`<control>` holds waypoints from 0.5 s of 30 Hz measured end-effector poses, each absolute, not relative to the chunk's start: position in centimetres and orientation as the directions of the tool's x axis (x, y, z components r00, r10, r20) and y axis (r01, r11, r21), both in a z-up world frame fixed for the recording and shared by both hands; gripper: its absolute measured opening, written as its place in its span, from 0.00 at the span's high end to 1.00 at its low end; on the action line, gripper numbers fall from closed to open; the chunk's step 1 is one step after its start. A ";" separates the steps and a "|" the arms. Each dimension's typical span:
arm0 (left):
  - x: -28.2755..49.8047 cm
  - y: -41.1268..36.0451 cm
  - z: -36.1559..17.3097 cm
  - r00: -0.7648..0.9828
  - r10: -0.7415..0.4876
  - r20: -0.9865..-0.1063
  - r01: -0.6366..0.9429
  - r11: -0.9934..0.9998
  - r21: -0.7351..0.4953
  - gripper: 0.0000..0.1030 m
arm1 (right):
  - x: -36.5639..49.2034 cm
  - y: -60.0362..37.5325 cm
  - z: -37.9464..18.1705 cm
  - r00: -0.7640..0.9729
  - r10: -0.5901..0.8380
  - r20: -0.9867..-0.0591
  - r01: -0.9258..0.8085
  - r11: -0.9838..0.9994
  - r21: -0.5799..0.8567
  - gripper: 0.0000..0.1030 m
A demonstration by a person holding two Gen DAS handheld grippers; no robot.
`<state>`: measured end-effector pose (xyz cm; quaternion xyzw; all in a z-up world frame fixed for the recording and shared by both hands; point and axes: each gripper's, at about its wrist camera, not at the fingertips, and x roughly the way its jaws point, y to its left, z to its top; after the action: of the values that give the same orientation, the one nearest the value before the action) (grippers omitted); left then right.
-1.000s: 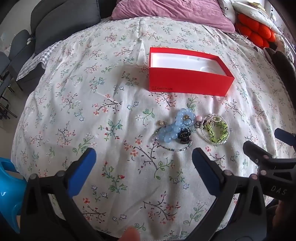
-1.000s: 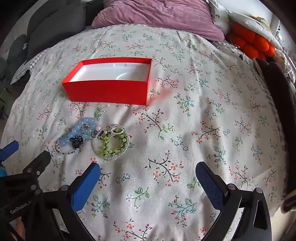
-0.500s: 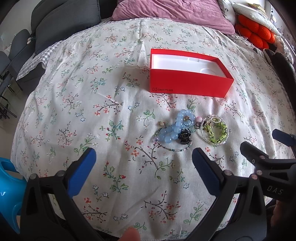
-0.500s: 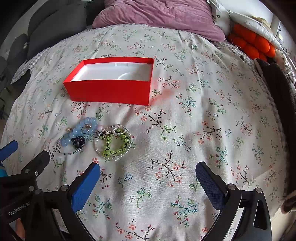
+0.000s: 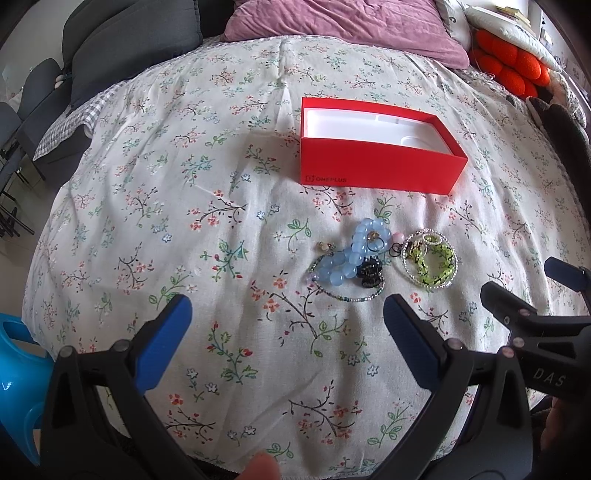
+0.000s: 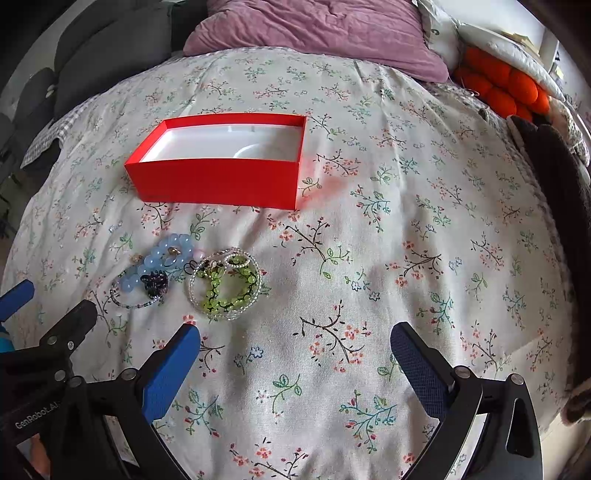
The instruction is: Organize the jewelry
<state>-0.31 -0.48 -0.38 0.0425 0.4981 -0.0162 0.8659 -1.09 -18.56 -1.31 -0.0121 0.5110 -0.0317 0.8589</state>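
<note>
An open red box [image 5: 376,162] with a white lining lies on the floral bedspread; it also shows in the right wrist view [image 6: 221,177]. In front of it lies a jewelry pile: a blue bead bracelet [image 5: 351,254] [image 6: 162,258], a green bead bracelet inside a clear bead ring [image 5: 430,262] [image 6: 225,284], a small black piece [image 5: 369,273], and a thin bead chain [image 5: 343,293]. My left gripper [image 5: 284,321] is open and empty, just short of the pile. My right gripper [image 6: 295,350] is open and empty, to the right of the pile.
A purple pillow [image 5: 343,22] lies at the head of the bed. An orange cushion [image 5: 509,66] sits at the far right. Dark grey cushions [image 5: 122,44] are at the far left. A blue plastic object [image 5: 14,369] is at the lower left.
Both grippers have crept slightly forward toward the jewelry pile and the box. Nothing on the bed has moved.
</note>
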 end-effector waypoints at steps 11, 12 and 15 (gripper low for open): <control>-0.3 -0.2 -0.3 0.504 0.017 -0.863 0.068 0.996 0.059 0.00 | -1.2 -18.6 -1.3 0.475 -0.062 -0.878 0.042 0.998 -0.048 0.00; -0.3 -0.2 -0.3 0.504 0.017 -0.863 0.068 0.996 0.059 0.00 | -1.2 -18.5 -1.3 0.475 -0.062 -0.878 0.042 0.998 -0.047 0.00; -0.3 -0.2 -0.3 0.505 0.017 -0.863 0.068 0.996 0.059 0.00 | -1.1 -18.6 -1.3 0.475 -0.064 -0.878 0.042 0.998 -0.050 0.00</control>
<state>-0.31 -0.20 -0.32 0.0428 0.4975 -0.0149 0.8663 -1.15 -18.56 -1.33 -0.0106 0.5116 -0.0310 0.8586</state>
